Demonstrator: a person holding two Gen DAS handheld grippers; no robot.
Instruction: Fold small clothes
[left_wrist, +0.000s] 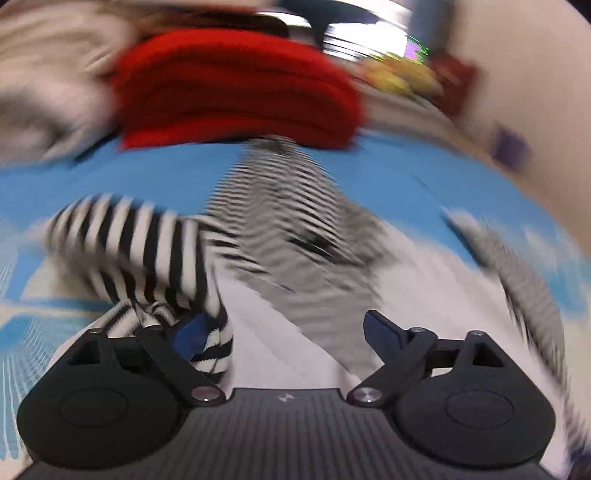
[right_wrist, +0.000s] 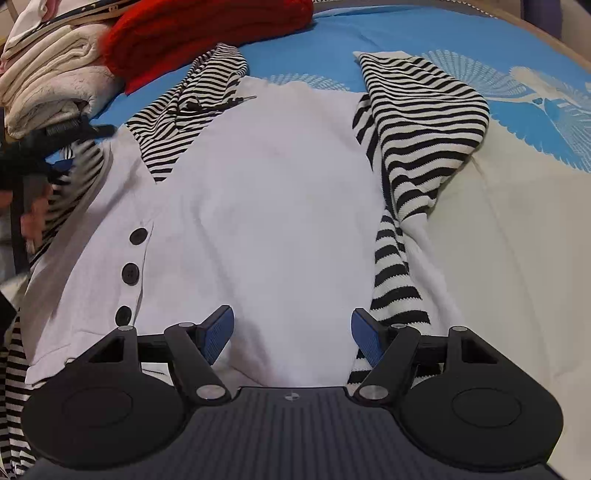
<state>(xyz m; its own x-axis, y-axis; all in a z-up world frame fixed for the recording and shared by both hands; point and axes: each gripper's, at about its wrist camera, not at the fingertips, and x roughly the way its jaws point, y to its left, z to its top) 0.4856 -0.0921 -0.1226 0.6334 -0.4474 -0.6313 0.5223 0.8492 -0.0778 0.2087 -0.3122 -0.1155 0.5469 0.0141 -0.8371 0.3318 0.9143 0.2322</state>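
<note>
A small white garment (right_wrist: 273, 192) with black-and-white striped sleeves lies flat on the blue patterned cloth (right_wrist: 369, 33). Three black buttons (right_wrist: 130, 274) run down its left side. One striped sleeve (right_wrist: 421, 133) is folded in on the right. My right gripper (right_wrist: 291, 334) is open just above the garment's near hem. My left gripper (left_wrist: 284, 332) is open over the garment's left part; striped fabric (left_wrist: 155, 254) is bunched against its left finger. The left wrist view is heavily blurred. The left gripper also shows in the right wrist view (right_wrist: 44, 147), blurred at the left edge.
A folded red knit (right_wrist: 207, 33) and a stack of cream clothes (right_wrist: 48, 85) lie at the far left of the cloth. A cream sheet (right_wrist: 517, 258) covers the right side. Blurred coloured items (left_wrist: 406, 77) sit beyond the red knit.
</note>
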